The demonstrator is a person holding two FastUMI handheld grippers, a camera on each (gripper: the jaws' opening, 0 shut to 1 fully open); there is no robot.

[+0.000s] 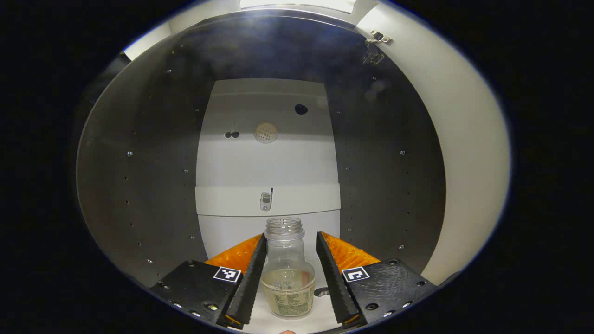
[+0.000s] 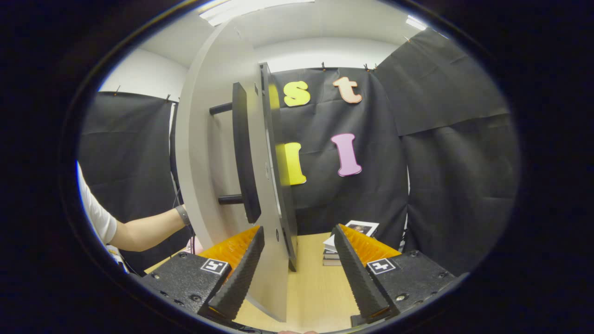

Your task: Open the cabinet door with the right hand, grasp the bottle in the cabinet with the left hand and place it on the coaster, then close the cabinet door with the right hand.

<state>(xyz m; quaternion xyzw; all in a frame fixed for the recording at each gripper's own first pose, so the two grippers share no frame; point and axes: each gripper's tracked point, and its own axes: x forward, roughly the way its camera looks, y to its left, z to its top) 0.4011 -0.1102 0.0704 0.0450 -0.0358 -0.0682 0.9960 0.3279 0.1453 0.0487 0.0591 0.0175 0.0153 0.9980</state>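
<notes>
Two grippers spread wide, neither clamped on anything; cabinet door [image 2: 222,153] stands open.

Left gripper [image 1: 291,273] reaches into the dark cabinet [image 1: 139,185]; the clear bottle [image 1: 287,271], uncapped and upright with pale liquid at its base, stands on the cabinet floor between the fingers, a gap showing at the right finger, contact at the left uncertain; right gripper [image 2: 297,278] straddles the door's edge, its black handle [image 2: 243,153] just left; books [image 2: 343,243] lie on the wooden table [image 2: 315,287]; a person's forearm [image 2: 144,229] extends behind the door.

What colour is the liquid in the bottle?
Pale yellow, filling the lower part of the clear bottle; it shows best in the left gripper view.
</notes>
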